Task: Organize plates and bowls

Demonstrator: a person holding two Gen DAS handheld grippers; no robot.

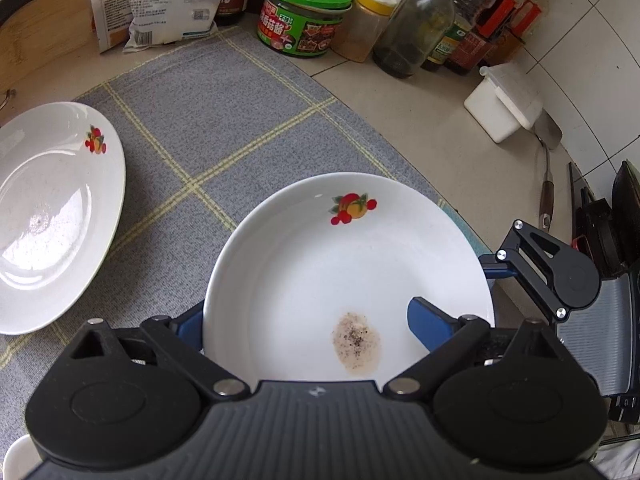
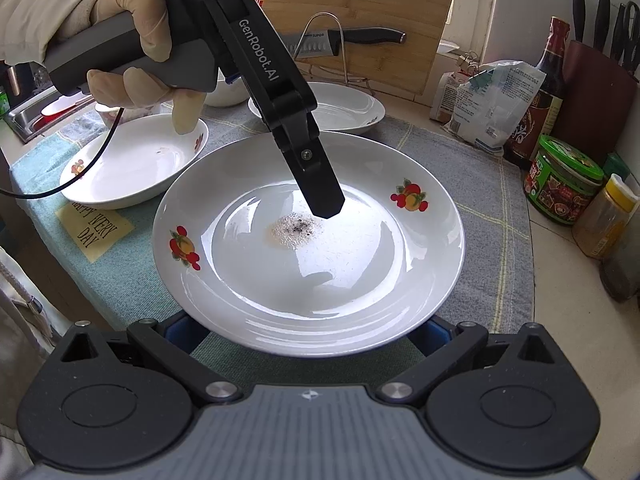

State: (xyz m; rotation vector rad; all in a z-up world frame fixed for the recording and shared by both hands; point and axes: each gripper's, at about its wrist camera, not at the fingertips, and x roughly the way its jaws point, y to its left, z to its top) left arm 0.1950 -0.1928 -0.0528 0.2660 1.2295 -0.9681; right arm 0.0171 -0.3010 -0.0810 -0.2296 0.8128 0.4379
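— What lies under everything here?

— A grey checked mat [image 1: 224,120] spread on the kitchen counter. It is the biggest thing in view, and all the dishes are over it.

— And the dish that is being handled?

— A white plate [image 2: 360,280] in the middle of the mat, between the two grippers. It is round, so it has no real long axis. Its hollow side faces up and it sits about level. From the right wrist view its near rim seems raised off the mat, but I cannot tell for sure.

— Are there other dishes?

— Yes. One more plate [image 1: 52,216] lies well apart on the left in the left wrist view. The right wrist view also shows a white bowl [image 2: 132,168] and a further plate [image 2: 348,108] behind.

— How are the grippers?

— The left gripper [image 1: 308,320], held by a gloved hand [image 2: 132,40], has its jaws wide apart across the rim. One finger [image 1: 428,320] is above the inside of the plate, and the other goes down outside, under the rim. It does not squeeze anything. The right gripper [image 2: 306,332] also has its fingers spread. Their tips are hidden under the near rim (so whether they touch the plate is not visible).

— Any small marks?

— A brownish speckled stain [image 2: 296,228] at the plate's centre, and a fruit print [image 2: 410,198] on the rim.
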